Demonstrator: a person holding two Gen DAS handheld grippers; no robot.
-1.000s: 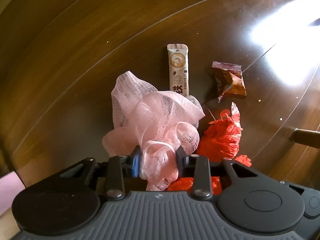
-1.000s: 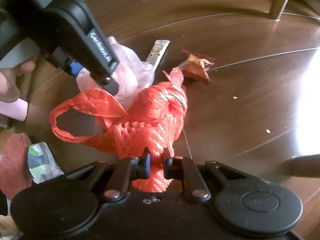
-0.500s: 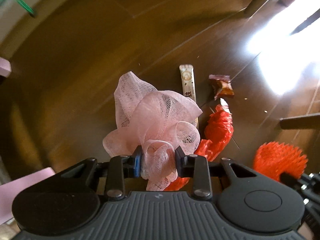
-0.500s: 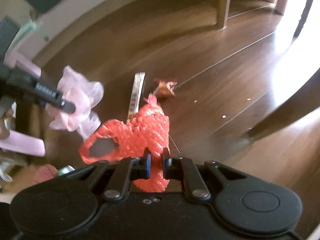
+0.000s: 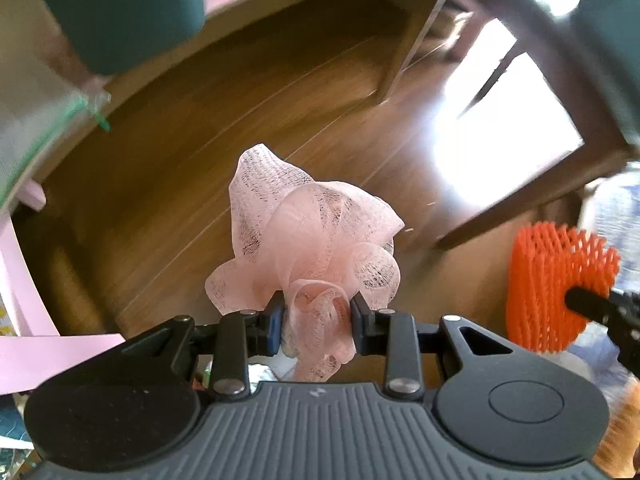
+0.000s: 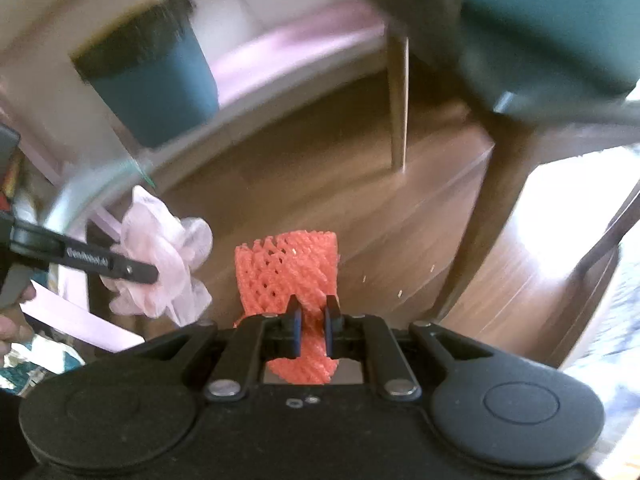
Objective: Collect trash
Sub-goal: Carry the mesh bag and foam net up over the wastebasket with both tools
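My left gripper is shut on a crumpled pink mesh net, held high above the wooden floor. My right gripper is shut on an orange foam fruit net, also lifted off the floor. In the right wrist view the pink mesh net and the left gripper's finger show at the left. In the left wrist view the orange foam net shows at the right edge. A dark teal bin stands by the wall at the upper left; the teal bin also fills the left wrist view's top left.
Dark wooden chair legs and a teal chair seat stand to the right. A glass-edged surface lies at the left, with pink furniture below it. Bright sunlight glares on the floor. A person's hand holds the left gripper.
Both grippers have risen high off the floor with their nets. The sachet, wrapper and red plastic bag on the floor have dropped out of view; bin and chair have come in.
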